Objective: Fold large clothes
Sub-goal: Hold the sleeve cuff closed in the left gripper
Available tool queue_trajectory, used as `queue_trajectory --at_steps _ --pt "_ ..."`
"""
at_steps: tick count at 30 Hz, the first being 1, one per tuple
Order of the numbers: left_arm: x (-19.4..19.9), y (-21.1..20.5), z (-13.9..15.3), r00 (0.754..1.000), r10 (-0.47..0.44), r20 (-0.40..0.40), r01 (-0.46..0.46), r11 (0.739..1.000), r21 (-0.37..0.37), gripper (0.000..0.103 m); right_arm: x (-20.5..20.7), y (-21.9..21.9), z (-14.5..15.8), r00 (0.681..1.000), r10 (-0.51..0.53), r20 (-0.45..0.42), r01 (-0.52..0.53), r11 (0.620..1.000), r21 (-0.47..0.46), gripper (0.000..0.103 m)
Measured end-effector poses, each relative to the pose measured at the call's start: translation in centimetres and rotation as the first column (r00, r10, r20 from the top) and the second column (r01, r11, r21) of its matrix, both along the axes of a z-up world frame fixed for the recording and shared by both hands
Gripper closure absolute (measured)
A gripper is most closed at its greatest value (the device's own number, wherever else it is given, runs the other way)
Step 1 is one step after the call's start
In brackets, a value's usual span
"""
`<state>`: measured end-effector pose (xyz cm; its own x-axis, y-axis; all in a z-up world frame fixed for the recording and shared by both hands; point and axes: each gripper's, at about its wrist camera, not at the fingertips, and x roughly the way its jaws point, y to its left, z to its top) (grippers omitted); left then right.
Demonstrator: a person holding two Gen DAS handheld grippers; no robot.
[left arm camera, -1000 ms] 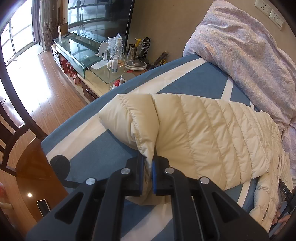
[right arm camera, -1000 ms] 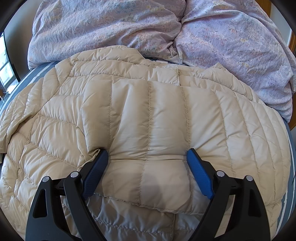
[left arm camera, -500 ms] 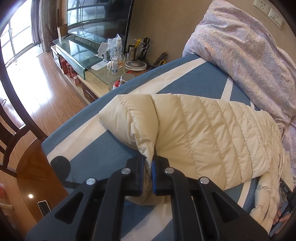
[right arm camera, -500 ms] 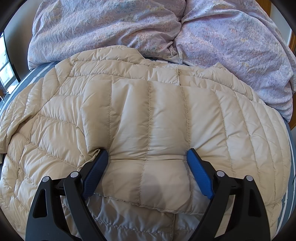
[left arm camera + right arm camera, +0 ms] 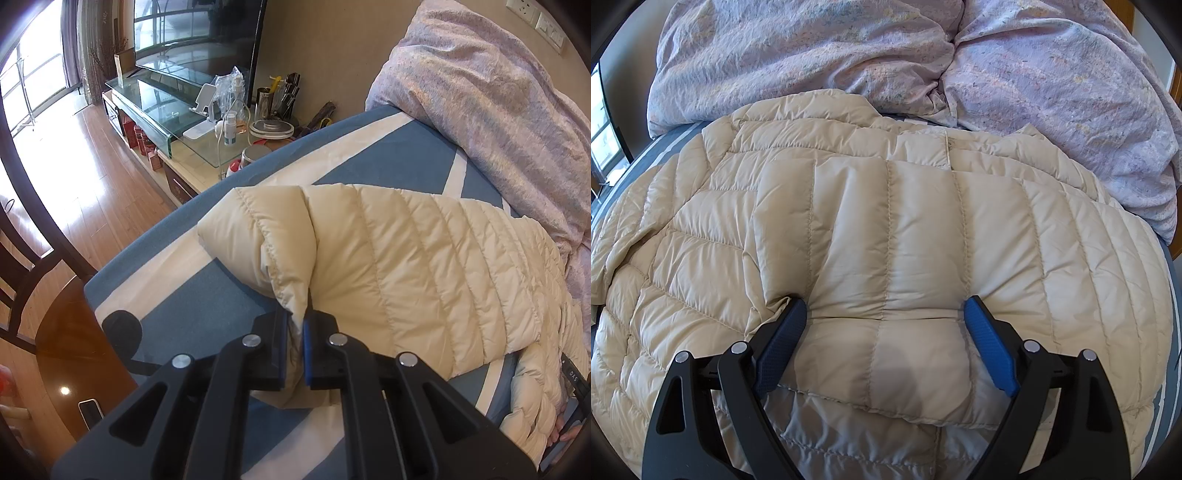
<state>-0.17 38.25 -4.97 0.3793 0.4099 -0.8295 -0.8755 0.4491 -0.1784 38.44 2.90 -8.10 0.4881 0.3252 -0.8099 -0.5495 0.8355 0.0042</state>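
Observation:
A cream quilted down jacket [image 5: 406, 266] lies spread on a blue and white bed sheet [image 5: 388, 155]. My left gripper [image 5: 295, 321] is shut on a fold of the jacket's edge near the cuff end of a sleeve, and the fabric stands pinched between the blue pads. In the right wrist view the jacket [image 5: 886, 229] fills the frame with a sleeve folded across its body. My right gripper [image 5: 884, 314] stands open and wide, its fingertips [image 5: 975, 314] sunk into the padding on either side of that sleeve's end.
A lilac duvet [image 5: 849, 55] is heaped along the far side of the bed. Left of the bed stand a glass TV bench [image 5: 166, 110] crowded with bottles and utensils, a round wooden table [image 5: 62, 350] with a phone [image 5: 90, 411], and a dark chair [image 5: 22, 266].

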Motion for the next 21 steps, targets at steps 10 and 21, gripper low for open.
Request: queue_trajectory --at_steps 10,21 --pt "0.1 -0.1 -0.1 1.0 0.001 0.0 -0.001 1.0 0.008 0.096 0.0 0.0 0.0 1.0 0.001 0.0 -0.001 1.0 0.002 0.014" --pt "0.2 -0.7 1.1 1.0 0.002 -0.004 -0.001 0.999 0.052 0.097 0.0 0.0 0.0 1.0 0.001 0.0 -0.001 1.0 0.0 0.014"
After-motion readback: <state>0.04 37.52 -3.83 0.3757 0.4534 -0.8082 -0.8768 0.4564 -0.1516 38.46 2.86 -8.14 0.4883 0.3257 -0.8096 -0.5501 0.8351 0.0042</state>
